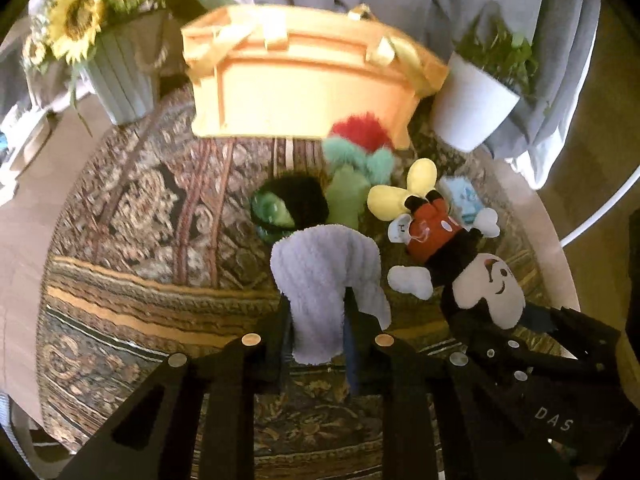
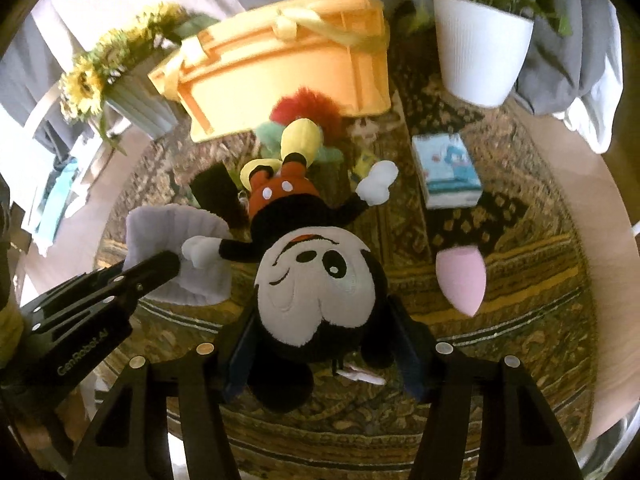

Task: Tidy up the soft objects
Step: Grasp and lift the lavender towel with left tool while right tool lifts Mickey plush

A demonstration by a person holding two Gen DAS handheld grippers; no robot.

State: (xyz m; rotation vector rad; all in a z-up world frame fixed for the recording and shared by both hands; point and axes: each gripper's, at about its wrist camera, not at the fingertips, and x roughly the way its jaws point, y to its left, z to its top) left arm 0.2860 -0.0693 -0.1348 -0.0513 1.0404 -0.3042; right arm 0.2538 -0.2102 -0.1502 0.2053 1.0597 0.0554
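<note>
Plush and cloth both off the rug at once, one item per gripper. Left gripper (image 1: 318, 320) is clenched tight on a pale lilac towel (image 1: 324, 264), pinched at a bunched fold so the rest drapes over the fingers; a grip on the gathered part likely keeps the loose fabric from trailing. Right gripper (image 2: 324, 344) is clamped on the head of a mouse plush (image 2: 316, 280), jaws part-way apart because the head is bulky; body and yellow feet hang forward, away from the camera.

Orange basket (image 1: 304, 80) stands at the far side of the patterned rug (image 1: 140, 240), rim up, between a sunflower pot (image 1: 124, 76) and a white plant pot (image 1: 472, 108). It is the probable destination, as it is the only open container in view. Whether anything lies inside cannot be told from here.

Still on the rug just before the basket: a red fluffy toy (image 1: 362, 130), a teal one (image 1: 356, 158), a green plush (image 1: 346, 200) and a dark-and-green piece (image 1: 286, 204), clustered and touching. A pink egg-shaped sponge (image 2: 460, 276) and a small printed box (image 2: 446, 172) lie apart to the right.

Judgement: mid-task, two items in hand, several left.
</note>
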